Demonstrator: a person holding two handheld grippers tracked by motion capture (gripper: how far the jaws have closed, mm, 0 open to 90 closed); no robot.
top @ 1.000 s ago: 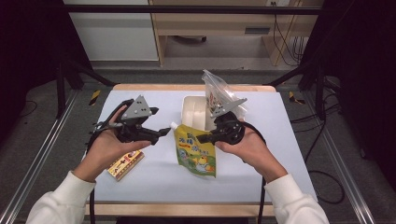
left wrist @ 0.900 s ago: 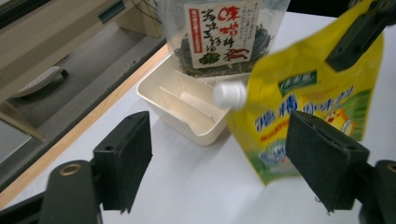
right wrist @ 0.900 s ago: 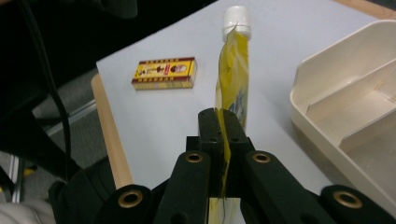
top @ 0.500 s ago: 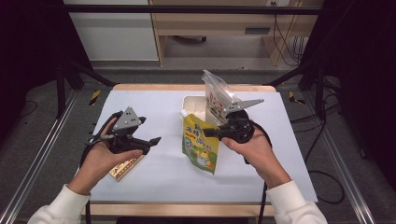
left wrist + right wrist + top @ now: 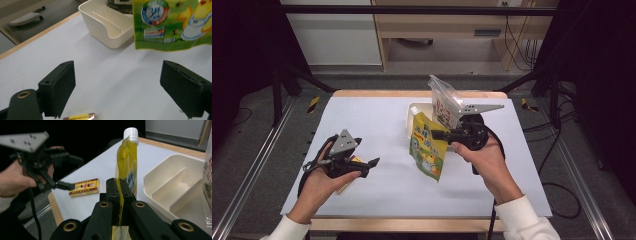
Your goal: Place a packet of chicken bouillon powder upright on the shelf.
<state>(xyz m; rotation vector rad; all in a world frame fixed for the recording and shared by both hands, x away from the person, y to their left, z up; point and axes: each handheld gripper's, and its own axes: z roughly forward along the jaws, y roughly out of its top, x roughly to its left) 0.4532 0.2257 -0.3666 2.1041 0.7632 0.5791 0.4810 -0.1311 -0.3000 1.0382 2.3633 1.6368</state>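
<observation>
My right gripper point(image 5: 443, 135) is shut on a yellow-green spouted pouch point(image 5: 428, 147), which hangs above the white table cover; in the right gripper view the jaws clamp the pouch's edge point(image 5: 127, 165) below its white cap. Low at the front left, my left gripper point(image 5: 373, 162) is open, its jaws having just been opening, with nothing between the pads point(image 5: 60, 83). A small red-and-yellow box point(image 5: 85, 187) lies on the cover under that gripper, its end showing point(image 5: 80, 116) below the jaws. The pouch point(image 5: 170, 22) hangs ahead of the left gripper.
A cream divided tray point(image 5: 413, 112) stands behind the pouch, its two compartments bare point(image 5: 175, 187). A clear zip bag with printed contents point(image 5: 443, 100) stands at the tray's right. The wooden table edge point(image 5: 412, 93) runs along the back.
My left gripper has moved down and toward the front left, away from the pouch, ending over the small box. The pouch now hangs more upright from the right gripper.
</observation>
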